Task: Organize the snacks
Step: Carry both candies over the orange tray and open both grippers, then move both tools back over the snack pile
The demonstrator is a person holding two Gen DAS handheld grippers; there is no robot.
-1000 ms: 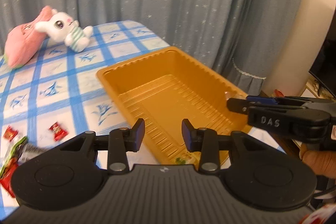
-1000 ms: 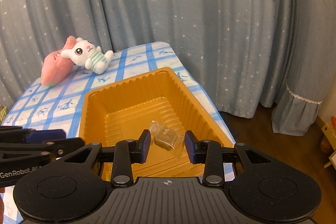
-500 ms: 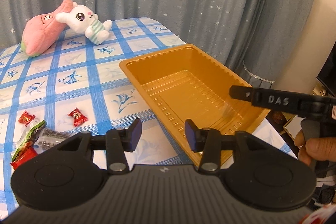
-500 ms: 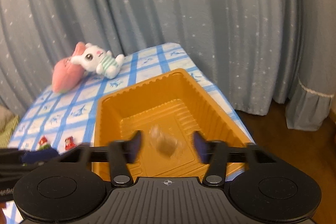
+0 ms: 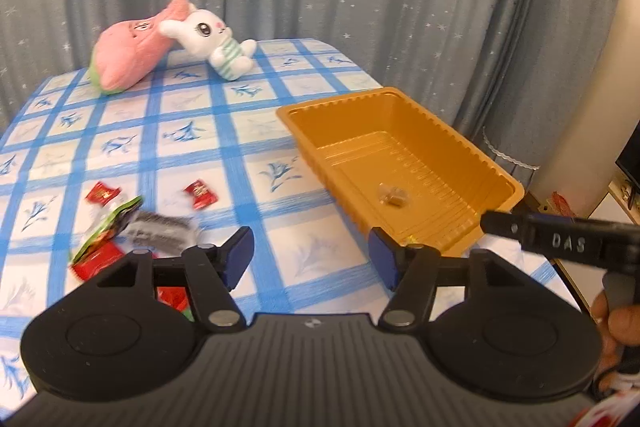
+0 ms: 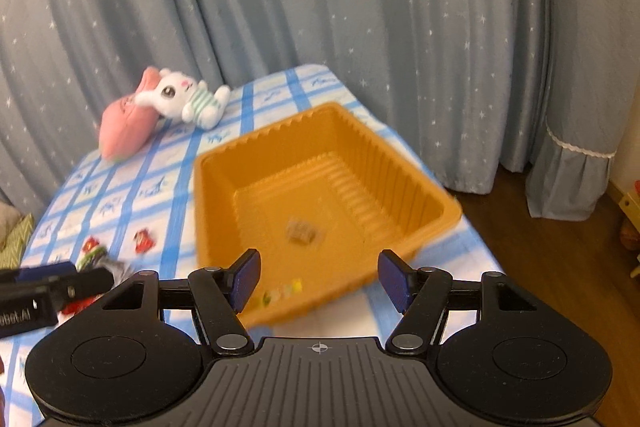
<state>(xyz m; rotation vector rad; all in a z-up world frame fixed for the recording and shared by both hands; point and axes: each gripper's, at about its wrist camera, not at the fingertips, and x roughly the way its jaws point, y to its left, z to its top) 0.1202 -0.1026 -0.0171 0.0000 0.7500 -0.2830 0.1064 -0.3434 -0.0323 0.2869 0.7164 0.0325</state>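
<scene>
Over on the left, the snacks [image 5: 132,227] sit in a loose heap on the checked desk [image 5: 192,131]: red wrappers, a green-edged packet, a dark crinkly one, slightly blurred. One red sweet [image 5: 200,194] lies just apart from the heap. The left gripper [image 5: 310,259] hangs above them, jaws opening with nothing between them. Best bet now, I'd say: pick the lone red sweet first, come down square over it, close on the wrapper's body rather than its twisted ends.

Moving right, the tray [image 5: 496,183], orange and ribbed, already holds a clear-wrapped brown sweet [image 5: 392,194] and something yellow-green at its near wall. The right gripper [image 6: 318,281] hovers at the tray's near edge, jaws spread, empty.
</scene>
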